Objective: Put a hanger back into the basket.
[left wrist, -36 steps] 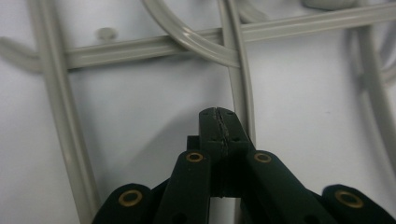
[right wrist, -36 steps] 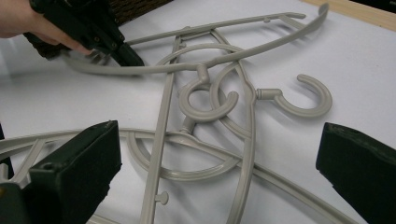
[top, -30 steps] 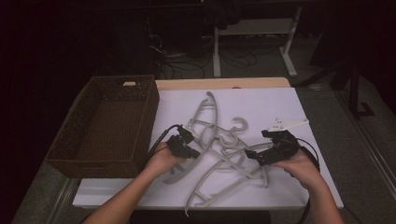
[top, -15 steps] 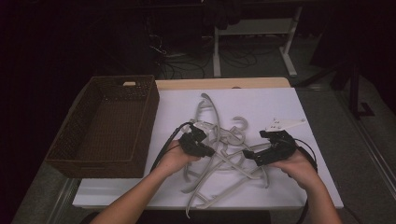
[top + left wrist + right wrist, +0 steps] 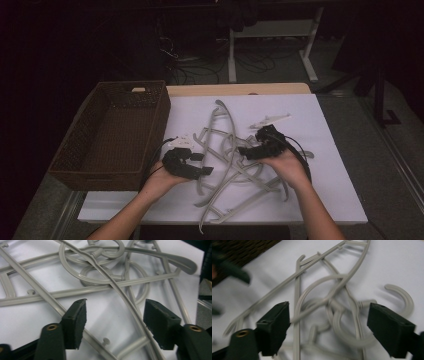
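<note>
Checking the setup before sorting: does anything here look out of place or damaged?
The grey hangers lie tangled in a heap, hooks and arms interlocked, beside the wicker basket. No visible breakage.

A tangle of hangers (image 5: 227,157) is spread across the middle of the tabletop (image 5: 330,200), bars and hooks crossed over one another. A basket (image 5: 112,132) is set at the left edge — just beside the tangle. One separate hanger (image 5: 270,120) is laid behind the pile, toward the right.
</note>
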Motion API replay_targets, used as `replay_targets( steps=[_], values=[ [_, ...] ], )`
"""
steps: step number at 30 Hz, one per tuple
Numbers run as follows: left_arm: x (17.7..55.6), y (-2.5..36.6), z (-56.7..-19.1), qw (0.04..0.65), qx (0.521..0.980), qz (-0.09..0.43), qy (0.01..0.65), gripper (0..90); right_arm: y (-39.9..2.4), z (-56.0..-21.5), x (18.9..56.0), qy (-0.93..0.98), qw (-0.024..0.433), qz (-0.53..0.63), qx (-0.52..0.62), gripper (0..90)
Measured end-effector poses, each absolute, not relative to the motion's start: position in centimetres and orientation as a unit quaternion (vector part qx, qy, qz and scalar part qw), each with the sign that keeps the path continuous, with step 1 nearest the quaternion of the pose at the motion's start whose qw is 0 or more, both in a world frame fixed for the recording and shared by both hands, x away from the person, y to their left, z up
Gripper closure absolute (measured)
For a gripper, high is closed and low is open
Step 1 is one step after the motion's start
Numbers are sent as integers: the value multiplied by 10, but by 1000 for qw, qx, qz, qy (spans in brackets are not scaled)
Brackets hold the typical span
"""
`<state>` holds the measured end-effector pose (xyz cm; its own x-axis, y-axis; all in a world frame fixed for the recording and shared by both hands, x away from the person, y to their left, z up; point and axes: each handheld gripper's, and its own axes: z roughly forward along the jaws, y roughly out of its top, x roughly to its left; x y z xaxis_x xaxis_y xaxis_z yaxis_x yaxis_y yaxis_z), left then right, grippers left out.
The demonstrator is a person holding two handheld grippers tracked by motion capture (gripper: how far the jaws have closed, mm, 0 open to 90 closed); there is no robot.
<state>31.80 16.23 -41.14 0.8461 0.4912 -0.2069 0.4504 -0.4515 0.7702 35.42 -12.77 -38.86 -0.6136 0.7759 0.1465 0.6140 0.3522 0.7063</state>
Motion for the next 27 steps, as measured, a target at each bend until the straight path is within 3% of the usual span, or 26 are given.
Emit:
replay_targets(
  steps=[11, 18, 27],
  values=[
    [315, 173, -417, 462, 837, 35, 292, 207, -80, -404, 455, 798, 112, 311, 504, 431],
    [314, 173, -417, 465, 835, 32, 292, 199, -66, -417, 484, 799, 111, 256, 532, 530],
    [316, 175, -418, 464, 833, 36, 298, 199, -61, -427, 495, 803, 93, 230, 542, 685]
  ],
)
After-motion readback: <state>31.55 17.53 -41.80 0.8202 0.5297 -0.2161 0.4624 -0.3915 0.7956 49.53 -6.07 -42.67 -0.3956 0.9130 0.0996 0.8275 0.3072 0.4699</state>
